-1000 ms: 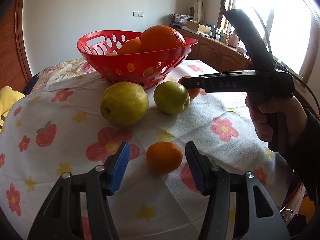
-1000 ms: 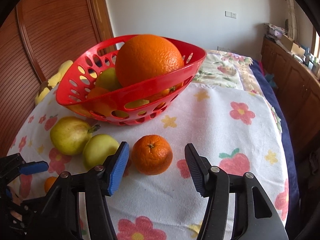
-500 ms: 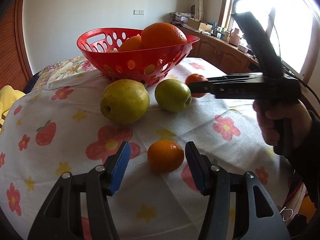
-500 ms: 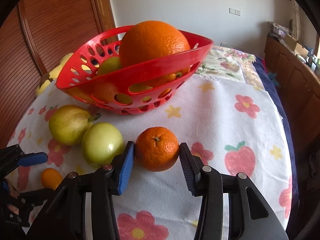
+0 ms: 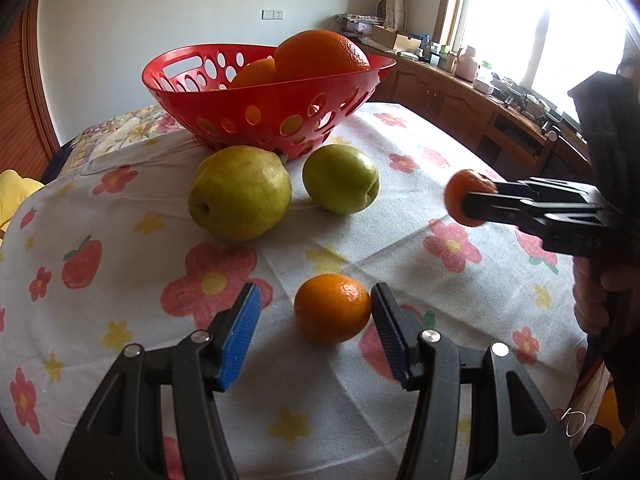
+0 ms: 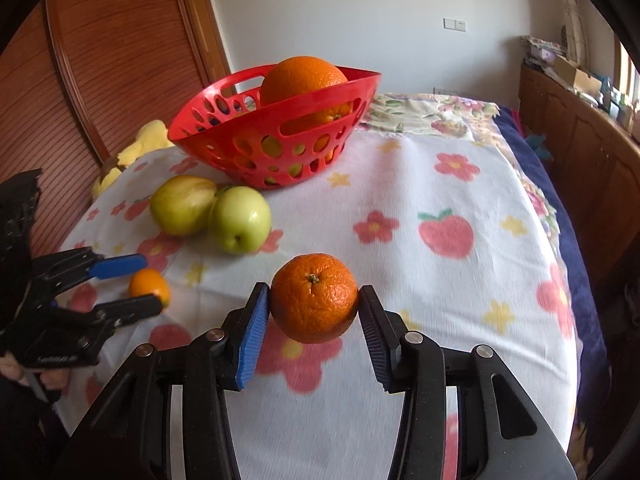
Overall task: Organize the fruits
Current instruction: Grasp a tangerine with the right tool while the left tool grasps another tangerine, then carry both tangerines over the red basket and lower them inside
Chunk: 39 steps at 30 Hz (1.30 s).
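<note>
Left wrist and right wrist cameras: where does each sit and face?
Left wrist: on the left gripper, looking past a small orange toward the red basket; a hand shows at right.
Right wrist: on the right gripper, which grips a mandarin; basket beyond.
Shared: basket, pear, green apple, each other's gripper.

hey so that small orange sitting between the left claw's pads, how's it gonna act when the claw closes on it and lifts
The small orange is round and lies loose on the cloth, so it will likely roll if one pad touches first. Its dimpled peel should grip well against the ribbed pads of the left claw. It probably gives slightly, so a hard squeeze could bruise it.
</note>
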Tool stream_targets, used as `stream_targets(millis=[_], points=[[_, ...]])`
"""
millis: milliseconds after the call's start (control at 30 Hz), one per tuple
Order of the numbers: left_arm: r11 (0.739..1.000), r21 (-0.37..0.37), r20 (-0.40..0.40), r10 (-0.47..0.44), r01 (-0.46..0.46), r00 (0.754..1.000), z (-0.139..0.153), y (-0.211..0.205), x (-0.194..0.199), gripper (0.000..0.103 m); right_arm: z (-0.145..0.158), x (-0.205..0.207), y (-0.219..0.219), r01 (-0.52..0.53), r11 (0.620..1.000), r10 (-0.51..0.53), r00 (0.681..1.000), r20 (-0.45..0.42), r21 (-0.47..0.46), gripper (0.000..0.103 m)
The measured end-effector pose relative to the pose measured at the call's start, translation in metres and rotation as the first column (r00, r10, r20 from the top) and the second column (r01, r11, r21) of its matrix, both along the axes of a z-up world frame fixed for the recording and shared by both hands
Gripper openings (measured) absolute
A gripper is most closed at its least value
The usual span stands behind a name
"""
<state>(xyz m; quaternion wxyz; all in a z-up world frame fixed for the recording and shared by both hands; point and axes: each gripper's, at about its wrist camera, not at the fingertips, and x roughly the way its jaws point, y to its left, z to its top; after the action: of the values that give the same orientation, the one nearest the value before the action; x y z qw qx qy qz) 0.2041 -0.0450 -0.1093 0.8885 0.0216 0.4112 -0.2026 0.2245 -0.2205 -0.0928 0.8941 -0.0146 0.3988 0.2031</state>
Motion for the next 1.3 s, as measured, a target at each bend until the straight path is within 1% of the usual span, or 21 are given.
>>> stream_targets(millis=[167,200,233,267,333,467,667,933,1067,1133,1300], points=[[1.0,-0.002,-0.01,-0.005,0.005,1.0,-0.002,0.0,0.001,0.056,-0.001,-0.017,-0.007,0.022,1.0,-0.022,1.0,0.002,0.019,0.046],[1.0,-0.003,-0.011,-0.005,0.005,1.0,-0.002,0.0,0.002,0.054,-0.001,-0.019,-0.007,0.024,0.999,-0.024,1.0,0.0,0.021,0.046],[1.0,-0.009,-0.011,-0.008,0.008,1.0,-0.001,0.0,0.001,0.043,-0.003,-0.021,-0.008,0.027,0.999,-0.027,1.0,-0.002,0.023,0.046],[1.0,-0.017,-0.009,-0.012,0.012,1.0,-0.001,0.001,0.0,0.036,-0.004,-0.022,-0.007,0.028,0.999,-0.028,1.0,-0.002,0.022,0.046],[1.0,-0.011,0.001,-0.002,0.002,1.0,0.0,0.002,-0.001,0.037,-0.008,-0.026,-0.005,0.033,0.999,-0.032,0.999,-0.005,0.014,0.046],[1.0,-0.025,0.015,0.009,-0.008,1.0,0.003,0.005,-0.004,0.037,-0.014,-0.029,-0.002,0.029,0.999,-0.029,0.999,-0.017,0.014,0.046],[1.0,-0.028,0.038,0.007,-0.006,0.999,0.01,0.008,-0.01,0.037,-0.015,-0.032,-0.002,0.033,0.999,-0.033,0.999,-0.009,0.014,0.046],[0.999,-0.039,0.083,0.007,-0.003,0.997,0.031,0.011,-0.011,0.037,-0.014,-0.034,-0.002,0.03,1.0,-0.03,1.0,0.0,0.007,0.046],[0.999,-0.042,0.104,0.009,-0.005,0.995,0.044,0.013,-0.005,0.037,-0.011,-0.033,-0.003,0.024,1.0,-0.024,1.0,-0.008,0.003,0.046],[0.999,-0.037,0.122,0.01,-0.005,0.992,0.052,0.014,0.001,0.037,-0.005,-0.03,-0.004,0.018,1.0,-0.018,1.0,-0.001,0.003,0.046],[1.0,-0.029,0.161,0.013,-0.008,0.987,0.069,0.017,0.02,0.037,0.025,-0.016,-0.005,-0.001,1.0,0.001,0.998,0.059,0.006,0.046]])
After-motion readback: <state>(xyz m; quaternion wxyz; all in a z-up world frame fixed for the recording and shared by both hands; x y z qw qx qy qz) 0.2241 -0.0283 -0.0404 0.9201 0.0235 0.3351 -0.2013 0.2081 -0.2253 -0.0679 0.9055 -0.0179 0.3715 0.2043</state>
